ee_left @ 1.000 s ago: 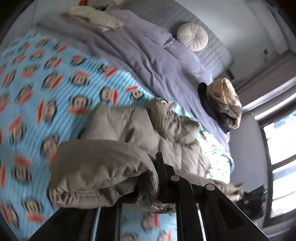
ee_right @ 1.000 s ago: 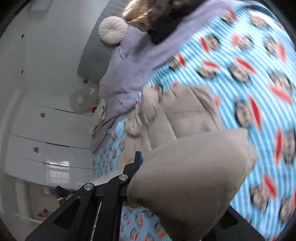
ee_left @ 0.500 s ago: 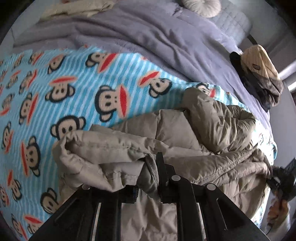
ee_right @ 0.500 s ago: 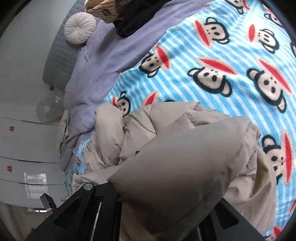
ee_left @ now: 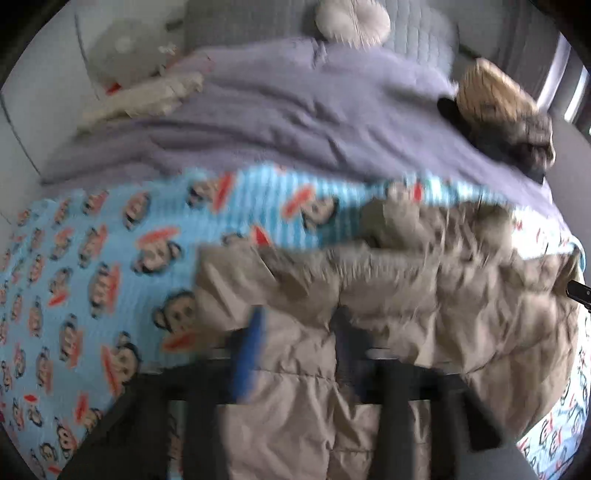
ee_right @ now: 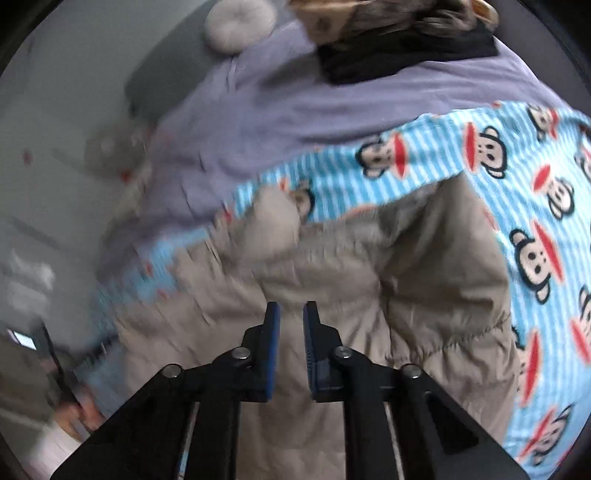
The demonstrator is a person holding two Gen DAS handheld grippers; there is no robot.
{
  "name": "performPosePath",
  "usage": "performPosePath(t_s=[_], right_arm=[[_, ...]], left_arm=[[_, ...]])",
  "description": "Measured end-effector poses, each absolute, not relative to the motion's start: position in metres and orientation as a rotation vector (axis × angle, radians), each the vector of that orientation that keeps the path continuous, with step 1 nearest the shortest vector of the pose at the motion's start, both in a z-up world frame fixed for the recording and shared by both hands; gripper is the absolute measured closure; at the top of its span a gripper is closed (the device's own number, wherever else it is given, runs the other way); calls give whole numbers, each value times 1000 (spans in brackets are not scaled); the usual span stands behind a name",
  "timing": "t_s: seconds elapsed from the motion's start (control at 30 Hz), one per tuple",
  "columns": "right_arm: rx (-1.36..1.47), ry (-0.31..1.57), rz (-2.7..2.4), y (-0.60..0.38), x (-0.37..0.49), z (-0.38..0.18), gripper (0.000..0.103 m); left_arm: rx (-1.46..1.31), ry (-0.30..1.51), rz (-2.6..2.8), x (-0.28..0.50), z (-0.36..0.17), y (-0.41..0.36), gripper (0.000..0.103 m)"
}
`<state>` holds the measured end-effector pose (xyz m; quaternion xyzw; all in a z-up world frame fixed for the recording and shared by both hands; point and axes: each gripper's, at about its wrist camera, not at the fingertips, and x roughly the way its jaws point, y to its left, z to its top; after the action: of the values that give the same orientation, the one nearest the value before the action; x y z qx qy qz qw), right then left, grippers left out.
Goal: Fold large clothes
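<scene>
Beige jacket apparently loose, blurred.

Home bedroom, bed (lilac duvet), round cushion, monkey-print blanket

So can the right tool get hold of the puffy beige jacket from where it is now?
Probably yes: the right tool is open directly over the puffy beige jacket, nothing between them.
</scene>
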<state>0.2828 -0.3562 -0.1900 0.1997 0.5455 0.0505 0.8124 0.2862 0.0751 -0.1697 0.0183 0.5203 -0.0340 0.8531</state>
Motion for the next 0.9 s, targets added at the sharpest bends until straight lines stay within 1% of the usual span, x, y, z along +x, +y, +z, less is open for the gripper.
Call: performPosePath(t_s=[0.07, 0.13, 0.17, 0.2, 0.27, 0.37, 0.53, 0.63, 0.8, 0.9], right_arm=[[316, 1190, 63, -353, 283, -207, 90], [261, 1176, -26, -366, 285, -221, 90], [253, 1167, -79, -378, 287, -230, 91], [279, 1161, -98, -390, 290, -236, 96], [372, 1158, -131, -412, 296, -252, 100], [438, 1140, -162, -423, 304, -261, 100], [377, 1133, -194, -423, 318, -276, 101], [389, 1141, -208, -427, 324, -285, 102], [395, 1150, -219, -432, 330, -295, 102], [391, 1158, -223, -430, 332, -296, 102]], left_arm=[[94, 1099, -16, 292, -196, 71, 75], [119, 1086, 24, 298, -212, 73, 75], [104, 1081, 37, 303, -220, 76, 75], [77, 1081, 53, 308, -228, 80, 75], [52, 1077, 77, 318, -239, 81, 75], [80, 1069, 97, 330, -248, 75, 75], [65, 1068, 124, 349, -265, 76, 75], [65, 1070, 130, 357, -274, 76, 75], [75, 1088, 118, 365, -280, 74, 75], [90, 1107, 116, 367, -273, 74, 75]])
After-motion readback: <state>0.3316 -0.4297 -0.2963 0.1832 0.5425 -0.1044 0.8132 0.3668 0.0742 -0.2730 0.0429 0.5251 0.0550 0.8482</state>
